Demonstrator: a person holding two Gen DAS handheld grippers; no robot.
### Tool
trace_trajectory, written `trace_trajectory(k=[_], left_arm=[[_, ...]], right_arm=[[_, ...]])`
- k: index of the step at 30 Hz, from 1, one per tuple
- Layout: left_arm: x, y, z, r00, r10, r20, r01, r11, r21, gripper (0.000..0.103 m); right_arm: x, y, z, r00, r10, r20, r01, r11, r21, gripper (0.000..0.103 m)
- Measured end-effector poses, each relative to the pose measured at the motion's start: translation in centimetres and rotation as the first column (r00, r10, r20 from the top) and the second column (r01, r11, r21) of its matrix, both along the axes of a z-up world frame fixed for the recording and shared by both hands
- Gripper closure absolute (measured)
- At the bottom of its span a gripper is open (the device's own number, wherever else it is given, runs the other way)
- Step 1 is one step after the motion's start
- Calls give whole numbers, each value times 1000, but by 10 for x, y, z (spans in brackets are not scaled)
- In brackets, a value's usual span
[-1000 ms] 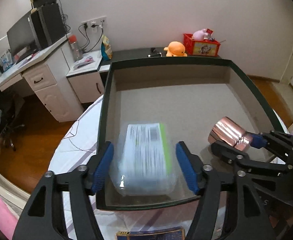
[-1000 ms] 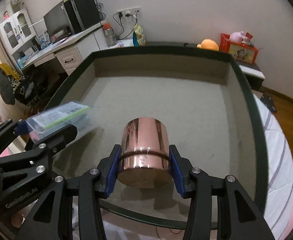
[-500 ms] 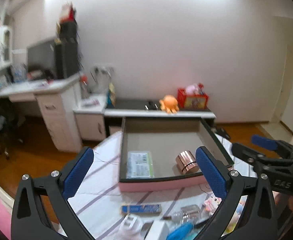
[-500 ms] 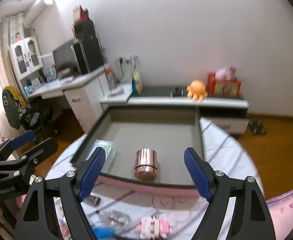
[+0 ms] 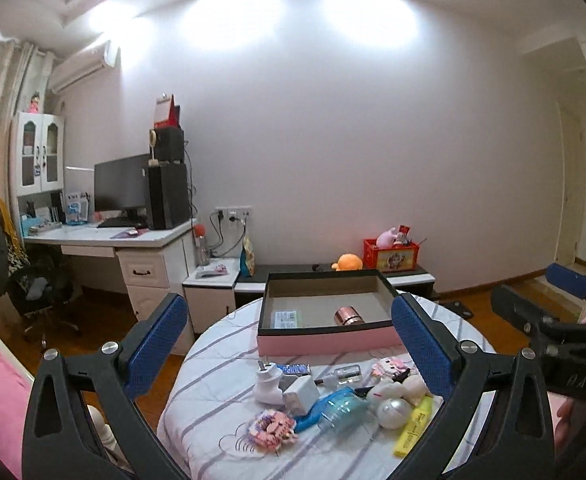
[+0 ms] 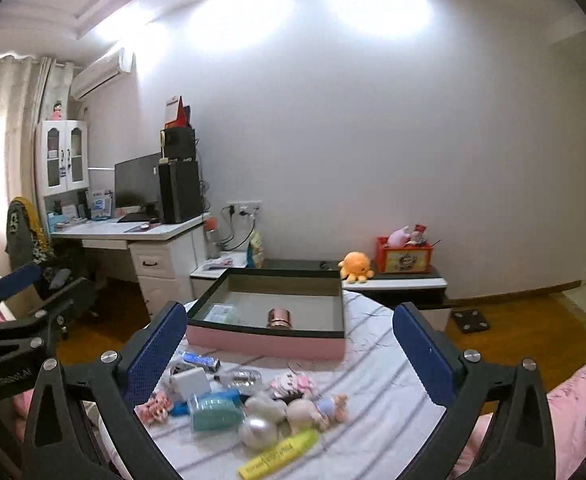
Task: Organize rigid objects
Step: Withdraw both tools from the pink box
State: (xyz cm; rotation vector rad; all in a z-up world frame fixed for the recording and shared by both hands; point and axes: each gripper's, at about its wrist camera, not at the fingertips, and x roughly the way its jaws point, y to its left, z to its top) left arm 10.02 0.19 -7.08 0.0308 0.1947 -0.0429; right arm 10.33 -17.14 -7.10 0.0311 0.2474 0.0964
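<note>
Both sets of jaws stand wide apart with nothing between them: the left gripper point(image 5: 289, 344) has let go of the packet point(image 5: 286, 318), while the right gripper point(image 6: 289, 350) is still widening after freeing the copper can point(image 6: 279, 318). Both things now sit in the box point(image 5: 325, 343), mid-frame, packet at left, can at centre. Two items sorted, then. Both grippers have drawn back. The clutter point(image 5: 333, 400) in the lower frame waits on the bench point(image 5: 213, 408). The bench rim curves close at lower left; open room lies above the pile.
</note>
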Motion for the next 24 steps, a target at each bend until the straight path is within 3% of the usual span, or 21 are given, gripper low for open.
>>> trace_trajectory(k=[9, 24], left_arm=[[-33, -8, 0, 1000, -9, 26, 8, 999, 40, 0], [-43, -6, -4, 1000, 2, 20, -3, 999, 46, 0]], right_arm=[[-37, -8, -1, 998, -57, 19, 57, 998, 13, 0], [-61, -5, -8, 997, -67, 36, 67, 998, 0, 0]])
